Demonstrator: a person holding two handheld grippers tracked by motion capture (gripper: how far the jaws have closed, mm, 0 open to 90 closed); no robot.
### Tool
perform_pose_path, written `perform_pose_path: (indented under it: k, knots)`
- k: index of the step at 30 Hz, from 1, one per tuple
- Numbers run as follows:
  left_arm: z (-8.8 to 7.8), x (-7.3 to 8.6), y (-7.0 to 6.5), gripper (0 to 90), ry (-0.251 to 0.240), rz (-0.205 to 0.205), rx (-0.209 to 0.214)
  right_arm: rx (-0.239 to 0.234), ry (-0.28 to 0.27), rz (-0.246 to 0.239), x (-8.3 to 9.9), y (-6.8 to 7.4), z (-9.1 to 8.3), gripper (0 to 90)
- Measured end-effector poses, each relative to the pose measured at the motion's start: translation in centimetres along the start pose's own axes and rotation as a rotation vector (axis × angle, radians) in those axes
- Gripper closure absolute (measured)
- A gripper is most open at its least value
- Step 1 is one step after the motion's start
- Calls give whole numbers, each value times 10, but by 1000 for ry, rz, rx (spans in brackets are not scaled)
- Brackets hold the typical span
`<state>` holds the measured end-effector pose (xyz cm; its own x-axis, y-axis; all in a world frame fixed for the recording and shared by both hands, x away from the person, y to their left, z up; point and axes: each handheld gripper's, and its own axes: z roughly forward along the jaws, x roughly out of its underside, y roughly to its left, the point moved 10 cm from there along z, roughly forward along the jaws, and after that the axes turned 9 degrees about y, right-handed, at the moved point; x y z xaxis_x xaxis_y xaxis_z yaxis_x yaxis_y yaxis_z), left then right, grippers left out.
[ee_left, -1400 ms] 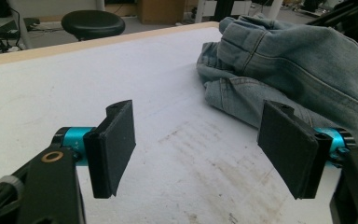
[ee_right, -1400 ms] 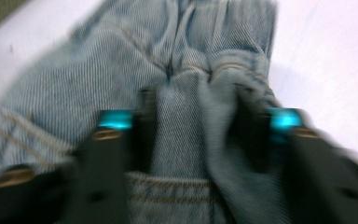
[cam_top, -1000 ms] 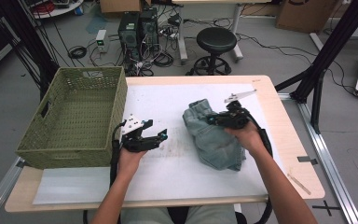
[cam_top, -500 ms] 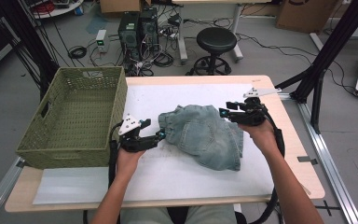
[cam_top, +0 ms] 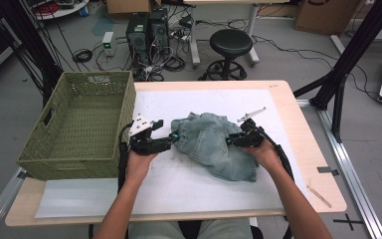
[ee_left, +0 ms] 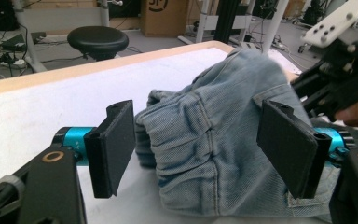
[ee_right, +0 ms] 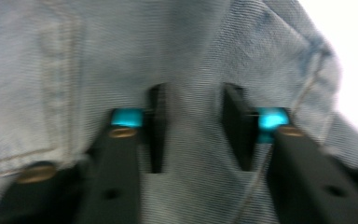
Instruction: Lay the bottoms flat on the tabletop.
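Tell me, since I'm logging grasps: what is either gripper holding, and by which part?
The right gripper has just been closing on a fold of the denim shorts; the left gripper stands open around their bunched edge.

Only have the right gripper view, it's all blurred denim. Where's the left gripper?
Observer: The left gripper is at the left edge of the denim garment. Its jaws are open, with a bunched fold between them.
Operator: Pads touching that fold?
Observer: Not on the near side. The left gripper view shows a gap between that pad and the cloth.
Operator: Where's the garment sitting?
Observer: It lies crumpled mid-table on the white sheet.
Operator: Any bin nearby?
Observer: A green woven basket stands at the table's left end, just beyond the left gripper. Nothing is visible inside it.
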<state>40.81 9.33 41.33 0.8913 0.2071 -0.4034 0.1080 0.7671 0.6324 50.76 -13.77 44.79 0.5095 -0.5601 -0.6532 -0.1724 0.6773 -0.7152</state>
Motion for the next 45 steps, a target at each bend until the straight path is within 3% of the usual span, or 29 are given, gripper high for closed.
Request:
perform_pose_path:
  k: [1,4,7,8,10,12,14,15,16,17,19,20,22,24,25,26,27,28,29,32,33,34,36,37,38,39,40,41,45]
  knots:
    - [1,-1,-1,279,1,1,1,26,9,-34,0,4,-3,870]
    - [5,-4,-4,279,2,4,15,34,-10,-52,-2,6,-8,892]
    - [8,-7,-7,279,7,11,19,-42,-112,-54,-7,18,-31,897]
    - [8,-9,-7,279,2,10,19,-42,-112,-54,-7,18,-31,897]
    - [8,-12,-7,279,-4,7,18,-119,-186,-104,-10,38,-50,898]
    - [6,-16,-7,279,-19,-1,23,-136,-198,-125,-10,47,-54,898]
    - [4,-20,-6,279,-26,-1,23,-172,-204,-179,-9,64,-57,899]
    - [3,-22,-7,279,-31,-2,24,-210,-197,-227,-7,82,-58,900]
    - [2,-24,-8,279,-34,-4,29,-210,-197,-227,-7,82,-58,900]
    - [2,-25,-9,278,-36,-2,37,-249,-184,-280,-5,103,-57,900]
    - [4,-27,-14,278,-30,6,54,-286,-165,-354,0,123,-55,897]
    - [5,-26,-15,278,-20,8,61,-306,-157,-374,3,130,-55,882]
    - [7,-21,-15,276,15,18,44,-321,-193,-373,1,135,-61,699]
    - [8,-12,-13,276,41,14,36,-320,-275,-335,-6,128,-77,637]
    - [8,-12,-13,276,41,14,36,-320,-275,-335,-6,128,-77,637]
    - [7,-8,-12,276,49,7,34,-225,-345,-259,-14,101,-90,571]
    - [6,-6,-12,276,56,5,33,-225,-345,-259,-14,101,-90,571]
    - [6,-2,-11,276,64,4,29,-182,-352,-236,-15,90,-92,564]
    - [5,2,-11,278,77,-1,27,-41,-331,-157,-14,56,-90,545]
    - [4,21,-11,278,147,-6,12,118,-242,-43,-5,8,-75,531]
    - [4,21,-11,278,147,-6,12,150,-199,-7,-1,-6,-68,517]
    - [5,33,-12,278,188,4,-5,186,-158,23,2,-18,-61,510]
    - [5,40,-12,278,209,12,-14,217,-80,58,10,-32,-45,509]
    - [6,45,-10,278,228,15,-29,217,-80,58,10,-32,-45,509]
    - [7,54,-7,271,253,-5,-48,246,0,58,17,-41,-30,521]
    - [7,54,-7,269,253,-5,-48,246,0,58,17,-41,-30,521]
    - [7,57,-6,269,261,-13,-49,244,60,69,24,-45,-20,578]
    - [6,59,-5,269,270,-21,-50,244,60,69,24,-45,-20,578]
    - [5,69,-2,269,308,-26,-55,205,91,63,34,-47,-19,868]
